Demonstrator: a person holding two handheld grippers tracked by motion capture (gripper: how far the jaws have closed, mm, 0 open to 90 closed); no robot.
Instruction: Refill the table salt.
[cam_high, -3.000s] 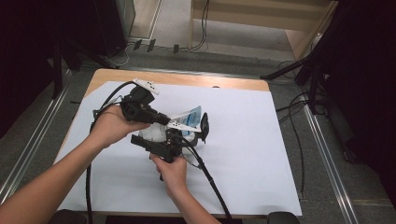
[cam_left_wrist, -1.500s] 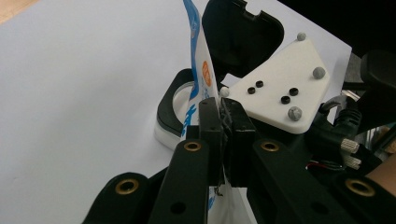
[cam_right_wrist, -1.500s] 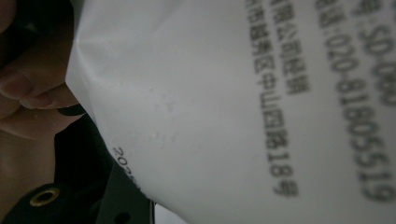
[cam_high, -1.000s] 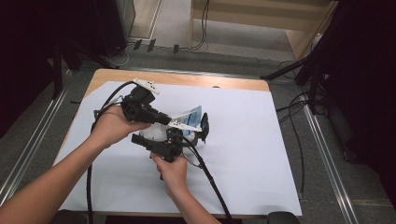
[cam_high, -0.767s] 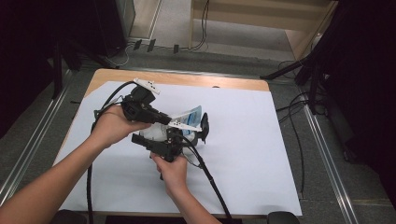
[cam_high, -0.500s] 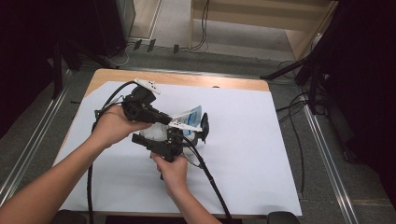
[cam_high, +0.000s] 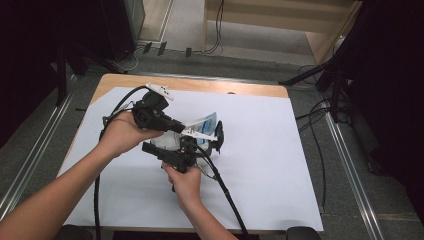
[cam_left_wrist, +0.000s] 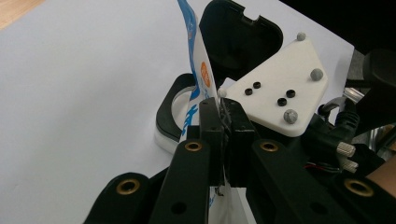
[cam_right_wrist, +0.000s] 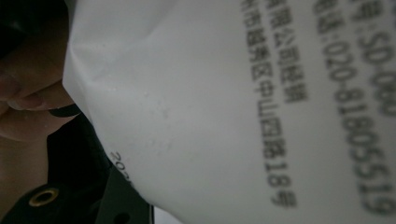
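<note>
A white pouch with blue print (cam_high: 202, 125) is held up over the table between both grippers. My left gripper (cam_high: 184, 131) comes in from the left and is shut on the pouch's thin edge; in the left gripper view its jaws pinch the pouch (cam_left_wrist: 198, 70) flat between the pads. My right gripper (cam_high: 212, 140) reaches up from below, its black jaws on either side of the pouch's fuller body. Seen from the right gripper view, the pouch (cam_right_wrist: 243, 112) sits very close with dark printed text on it, and one black jaw shows at the bottom left.
White paper (cam_high: 280, 165) covers the wooden table (cam_high: 240, 87). Black cables trail from both grippers toward the near edge. The right gripper's white three-cornered plate (cam_left_wrist: 275, 93) sits close beside the left gripper's jaws. Dark furniture and floor cables surround the table.
</note>
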